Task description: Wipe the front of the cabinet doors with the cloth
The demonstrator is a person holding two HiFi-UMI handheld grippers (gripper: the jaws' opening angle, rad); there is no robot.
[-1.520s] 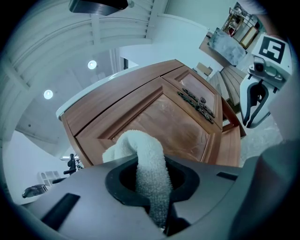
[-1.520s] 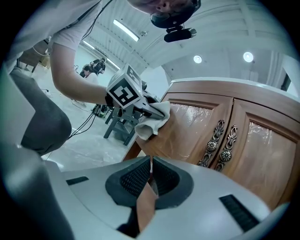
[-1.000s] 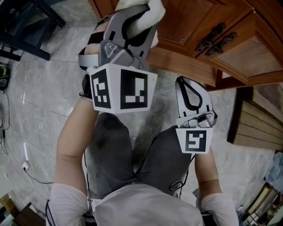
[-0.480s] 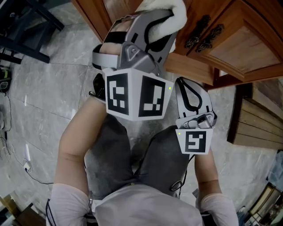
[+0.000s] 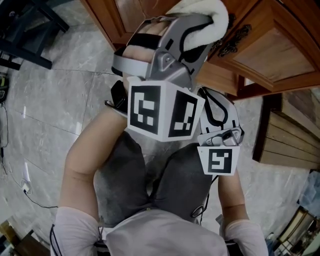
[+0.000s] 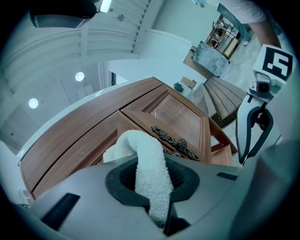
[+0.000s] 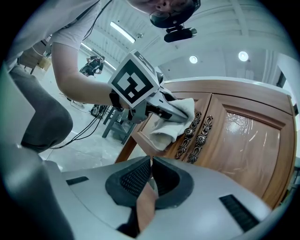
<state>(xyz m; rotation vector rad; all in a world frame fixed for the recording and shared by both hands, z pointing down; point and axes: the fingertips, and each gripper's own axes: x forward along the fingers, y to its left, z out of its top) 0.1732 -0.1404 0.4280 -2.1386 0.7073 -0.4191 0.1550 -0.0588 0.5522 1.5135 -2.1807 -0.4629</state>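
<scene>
A white cloth [image 5: 200, 9] is clamped in my left gripper [image 5: 197, 27], which is shut on it. The cloth [image 6: 151, 171] bulges out past the jaws and presses against the wooden cabinet door [image 6: 180, 112], right beside the ornate dark metal handles [image 6: 174, 142]. From the right gripper view, the left gripper [image 7: 174, 110] holds the cloth [image 7: 169, 125] on the left door, just left of the handles [image 7: 197, 135]. My right gripper [image 5: 214, 102] hangs lower, above the person's knee, apart from the cabinet. Its jaws [image 7: 151, 174] are shut with nothing between them.
The right-hand cabinet door [image 7: 246, 138] has a glossy raised panel. Grey marble floor [image 5: 50, 110] lies to the left, with black furniture legs [image 5: 30, 35] and a cable [image 5: 10, 165]. Wooden slats [image 5: 290, 145] lean at the right. The person's knees [image 5: 125, 170] are below the grippers.
My left gripper has carried the cloth to the right along the cabinet front, up to the handles. The right gripper has stayed where it was.
</scene>
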